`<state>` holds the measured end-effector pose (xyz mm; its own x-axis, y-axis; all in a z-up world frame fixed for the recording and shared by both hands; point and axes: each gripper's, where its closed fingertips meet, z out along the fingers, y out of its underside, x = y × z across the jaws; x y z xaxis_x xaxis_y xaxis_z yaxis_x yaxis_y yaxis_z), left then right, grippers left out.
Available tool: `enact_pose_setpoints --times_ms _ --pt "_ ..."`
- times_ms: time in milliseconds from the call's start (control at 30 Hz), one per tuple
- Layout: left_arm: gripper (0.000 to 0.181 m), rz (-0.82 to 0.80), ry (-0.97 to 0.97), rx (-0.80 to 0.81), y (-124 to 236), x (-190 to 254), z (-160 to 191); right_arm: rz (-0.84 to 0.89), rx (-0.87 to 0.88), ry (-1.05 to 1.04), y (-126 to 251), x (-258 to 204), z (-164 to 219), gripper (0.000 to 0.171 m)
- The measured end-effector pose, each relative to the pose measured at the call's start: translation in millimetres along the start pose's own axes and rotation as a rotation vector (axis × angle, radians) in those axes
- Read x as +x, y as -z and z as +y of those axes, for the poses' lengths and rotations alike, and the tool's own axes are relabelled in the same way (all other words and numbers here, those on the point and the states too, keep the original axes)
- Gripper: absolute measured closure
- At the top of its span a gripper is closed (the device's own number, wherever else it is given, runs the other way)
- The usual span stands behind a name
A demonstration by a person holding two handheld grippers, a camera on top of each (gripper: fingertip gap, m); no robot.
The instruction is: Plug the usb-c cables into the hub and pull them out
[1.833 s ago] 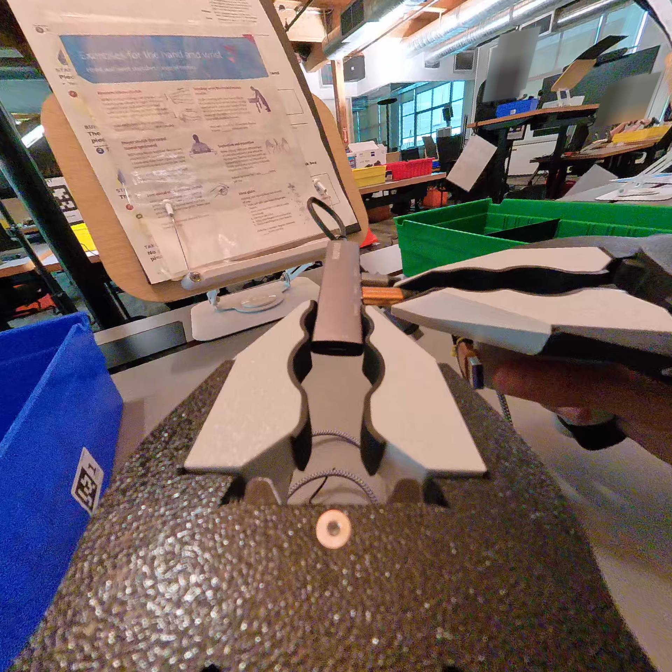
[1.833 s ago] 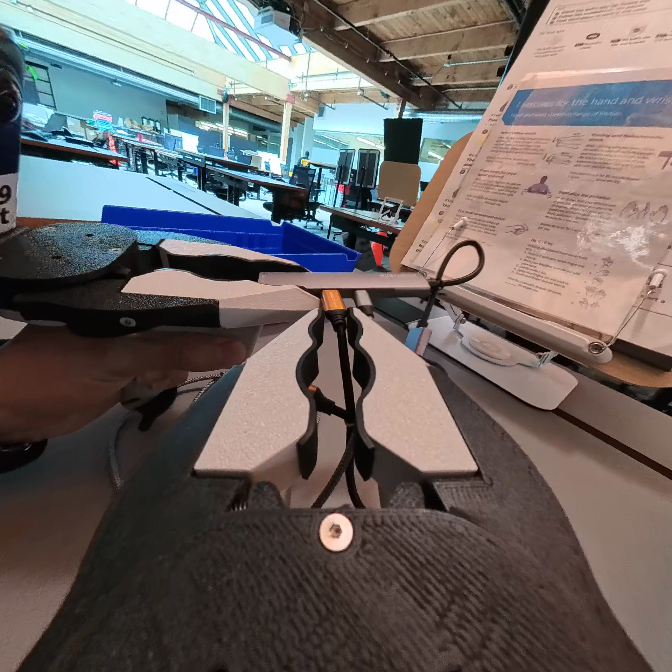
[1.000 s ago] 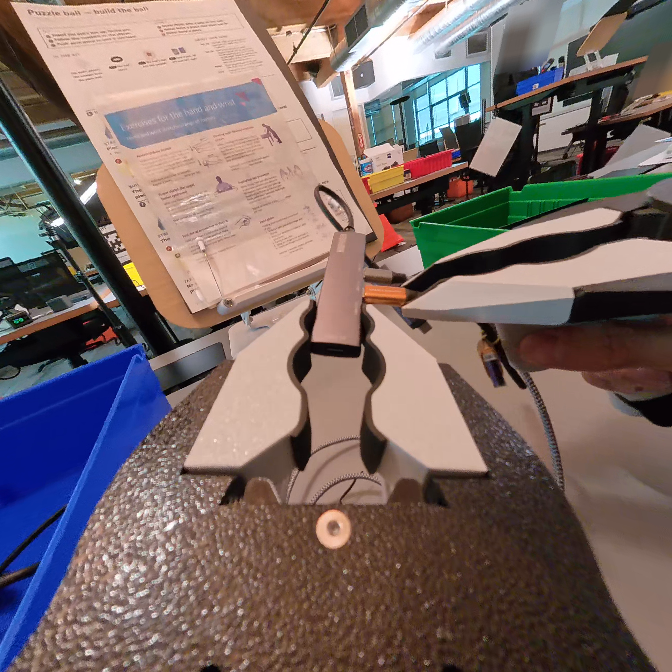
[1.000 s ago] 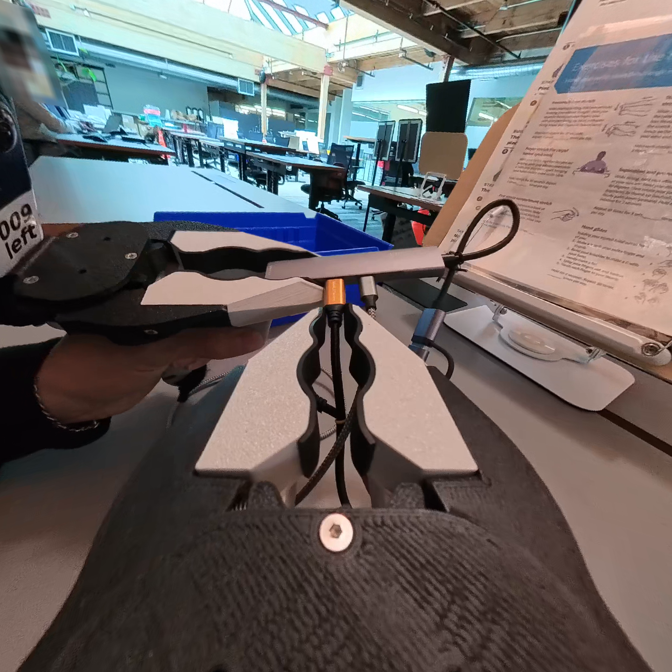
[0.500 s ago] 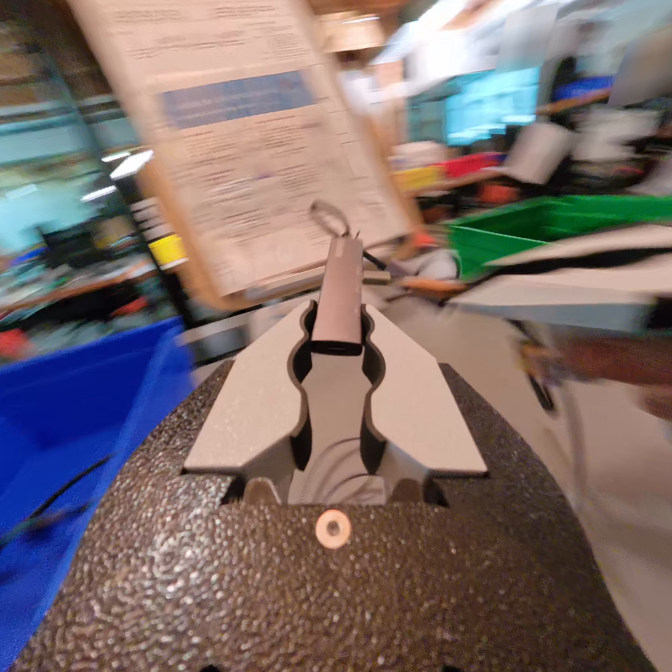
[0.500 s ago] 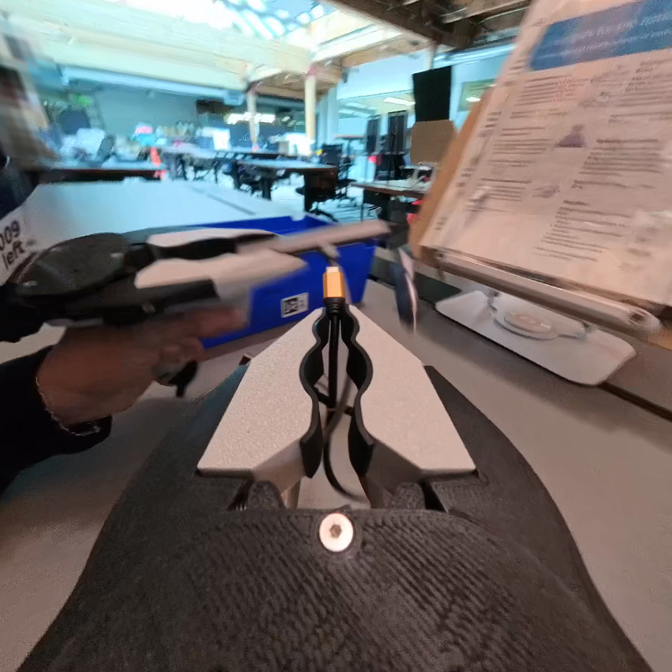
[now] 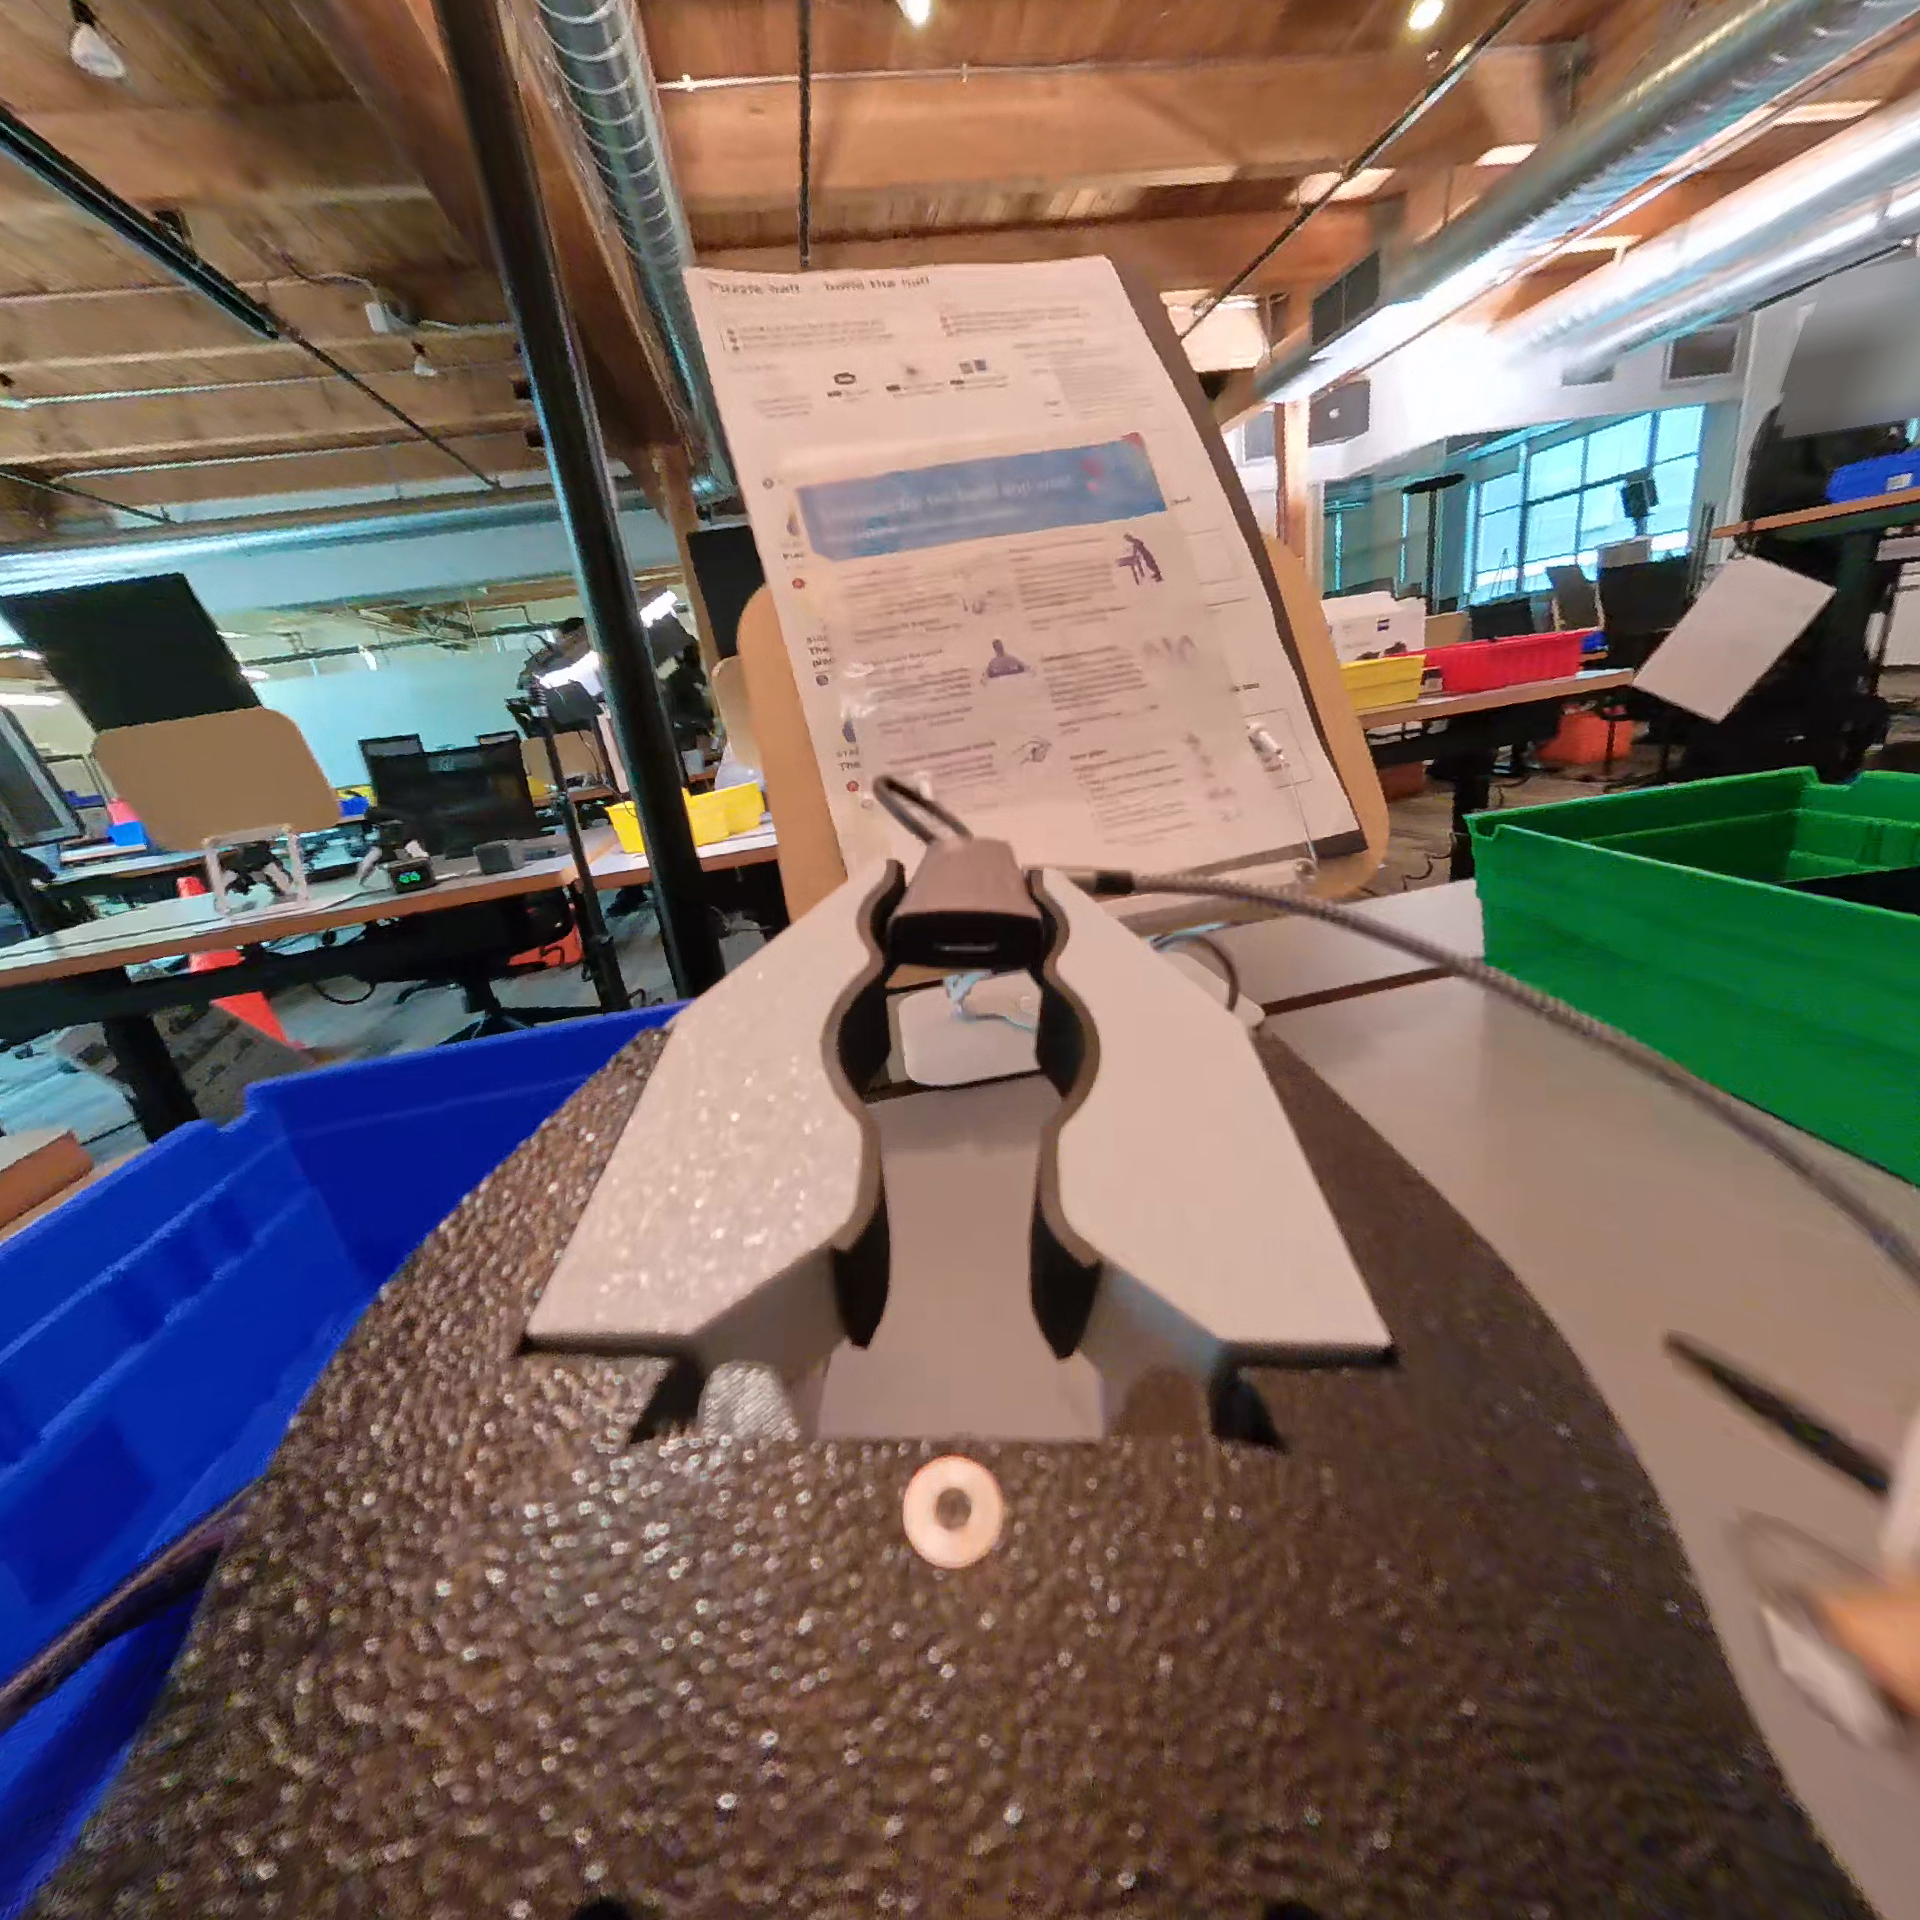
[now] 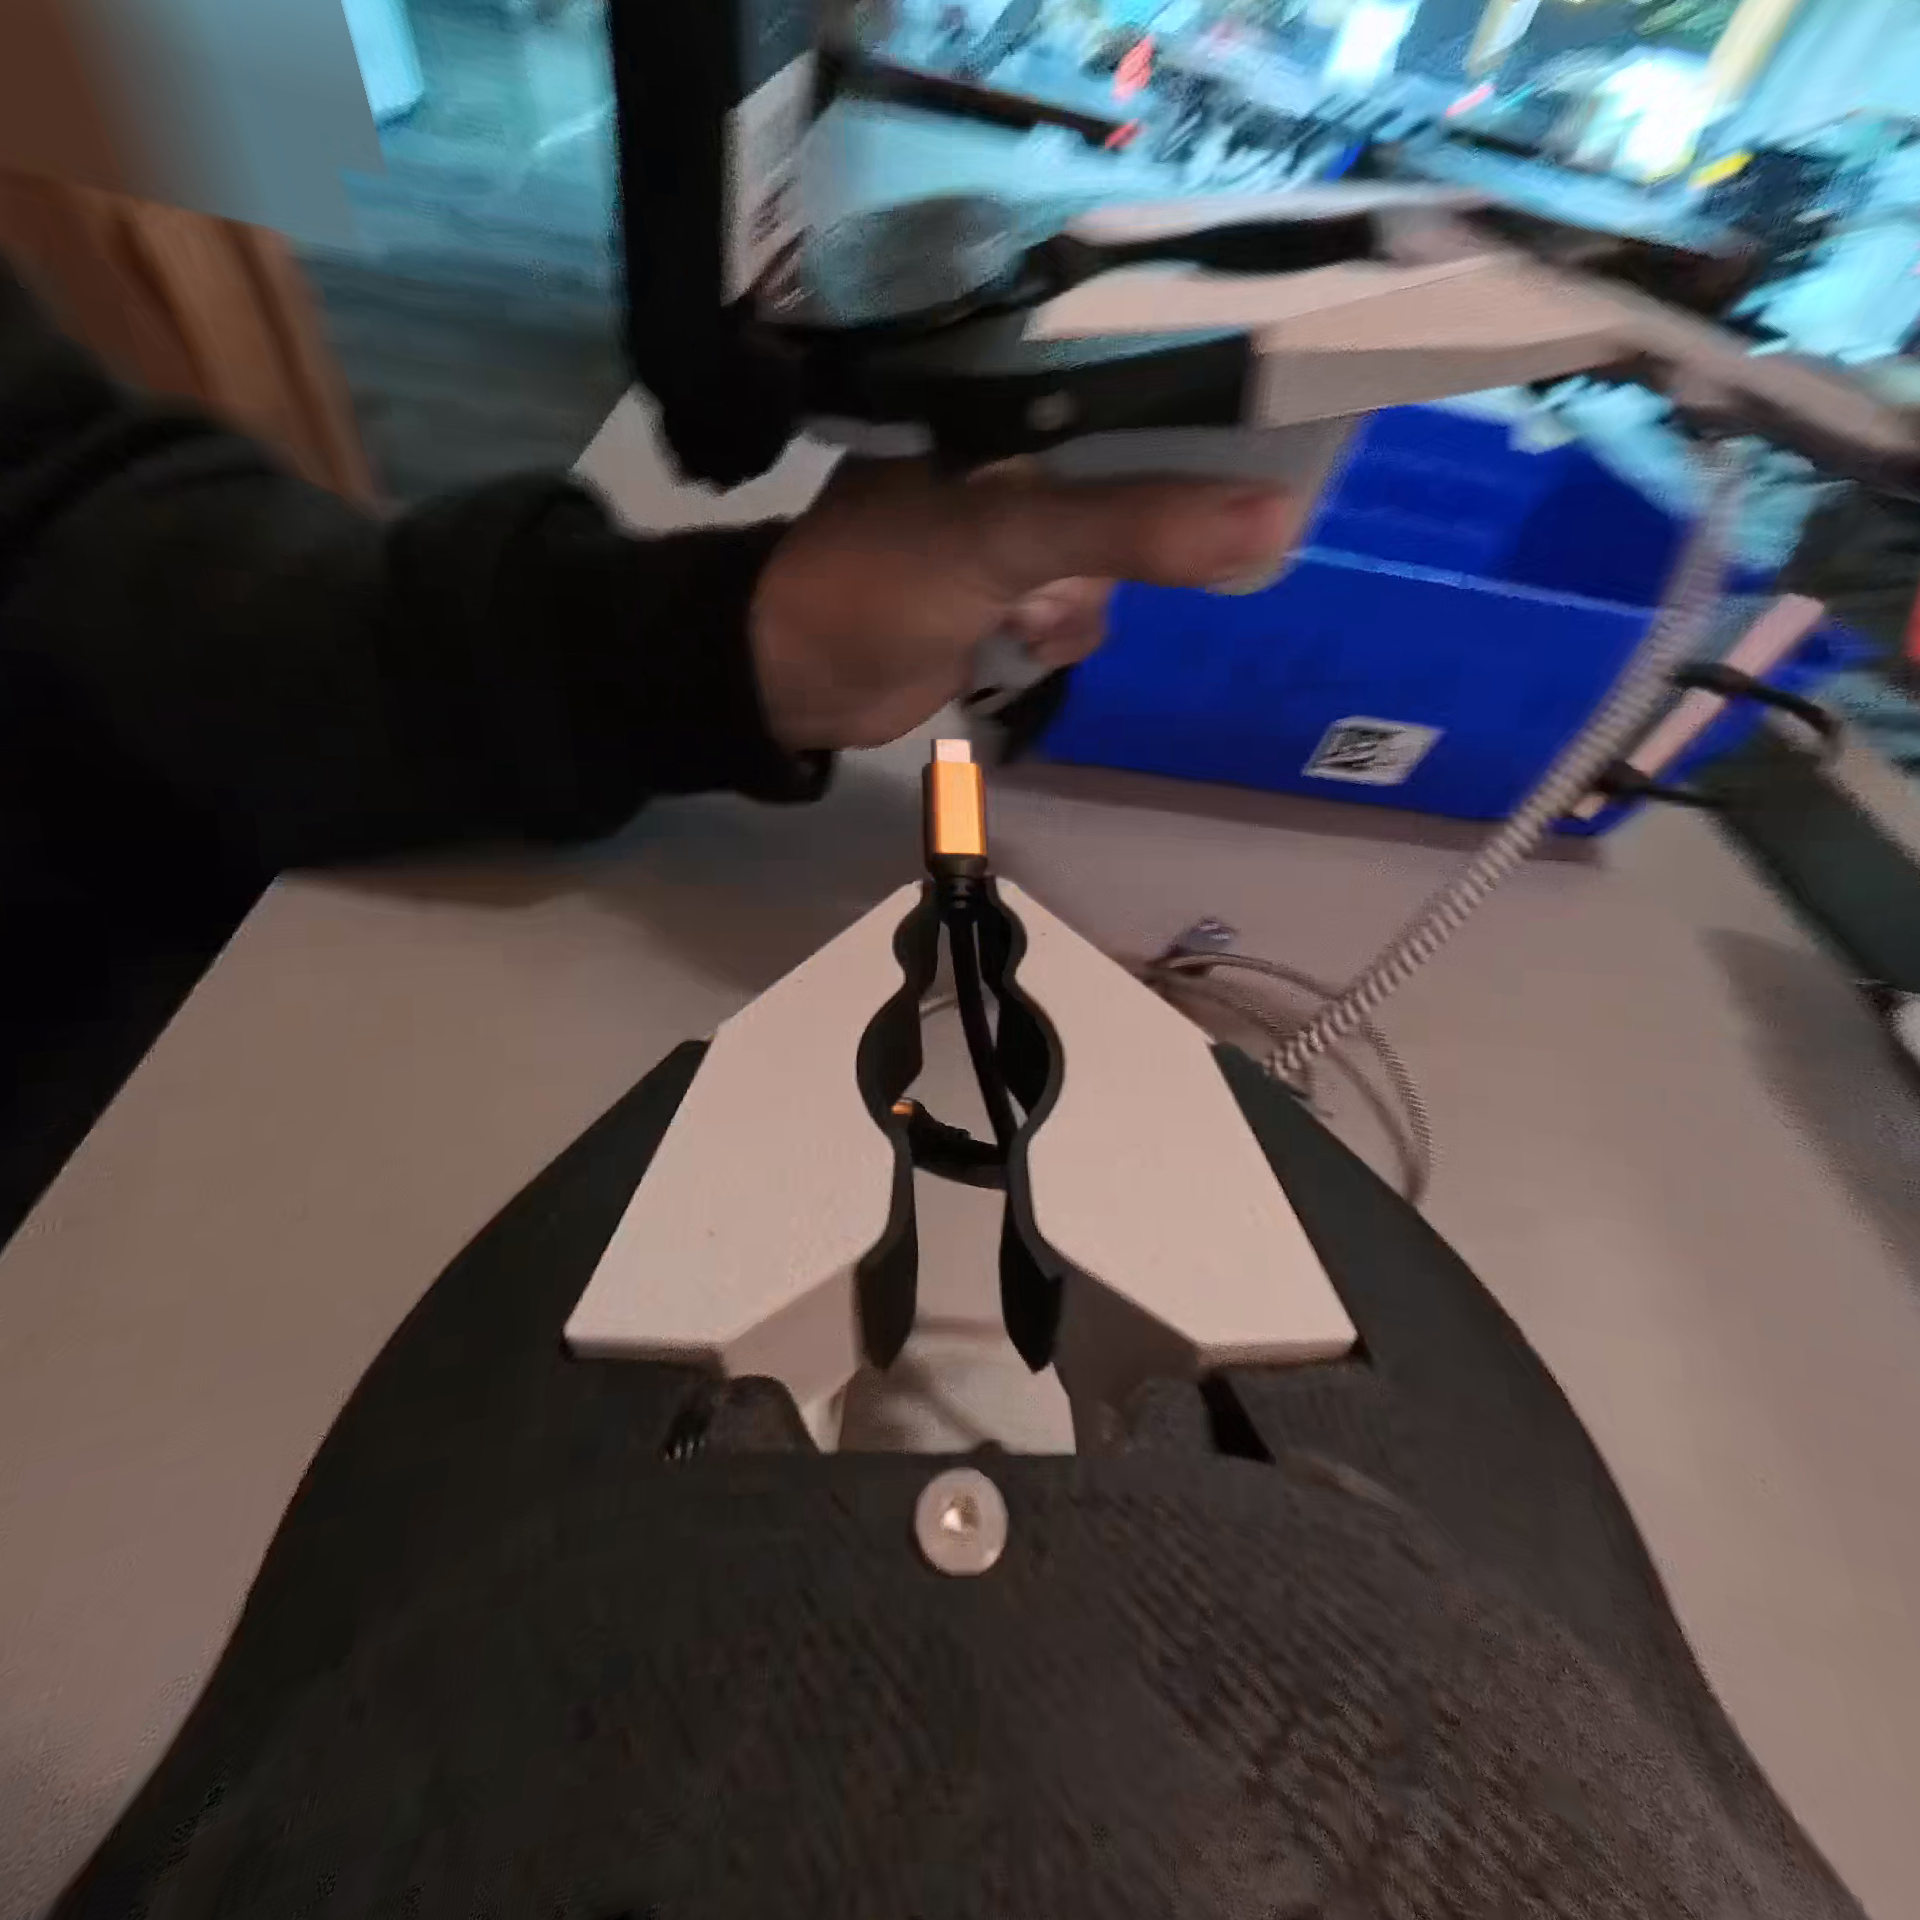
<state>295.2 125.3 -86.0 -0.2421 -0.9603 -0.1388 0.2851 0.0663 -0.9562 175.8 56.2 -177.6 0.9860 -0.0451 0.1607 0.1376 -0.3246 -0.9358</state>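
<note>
The left gripper has its fingers clamped on the grey hub, held above the counter with a braided cable still plugged in. The right gripper pinches the black cable, its orange plug free in the air, apart from the hub.

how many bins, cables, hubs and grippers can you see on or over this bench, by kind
bins: 2 – blue bin, green bin
cables: 2 – orange-tipped cable, grey braided cable
hubs: 1 – hub
grippers: 2 – left gripper, right gripper
total: 7
</note>
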Motion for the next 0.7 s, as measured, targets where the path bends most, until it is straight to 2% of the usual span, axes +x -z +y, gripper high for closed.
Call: enact_pose_setpoints --times_ms 67,133,200,267,333,400,533,600,700 --pt "0.161 -0.005 0.007 -0.014 -2 0 5 0.014 -0.165 0.071 -10 -3 23 0.165" --pt "0.161 -0.069 0.025 -0.007 1 -19 6 0.033 -0.326 0.076 -8 1 51 0.165" --pt "0.161 -0.148 0.089 0.034 9 -47 -1 0.094 -0.328 0.049 -2 14 56 0.165" --pt "0.161 -0.198 0.115 0.092 18 -68 -12 0.151 -0.245 0.027 11 25 43 0.165" --pt "0.160 -0.216 0.089 0.137 25 -74 -24 0.170 -0.076 -0.008 31 29 16 0.165" --pt "0.160 -0.167 0.084 0.136 24 -68 -26 0.164 0.119 -0.037 56 28 -14 0.165" --pt "0.161 -0.034 0.076 0.057 10 -39 -9 0.010 0.453 0.013 103 -8 -73 0.165" --pt "0.160 0.020 -0.001 0.007 4 -21 0 -0.014 0.486 0.063 116 -28 -96 0.165" --pt "0.160 0.071 -0.058 -0.045 -2 -3 14 0.183 0.399 0.121 127 -20 -125 0.165"
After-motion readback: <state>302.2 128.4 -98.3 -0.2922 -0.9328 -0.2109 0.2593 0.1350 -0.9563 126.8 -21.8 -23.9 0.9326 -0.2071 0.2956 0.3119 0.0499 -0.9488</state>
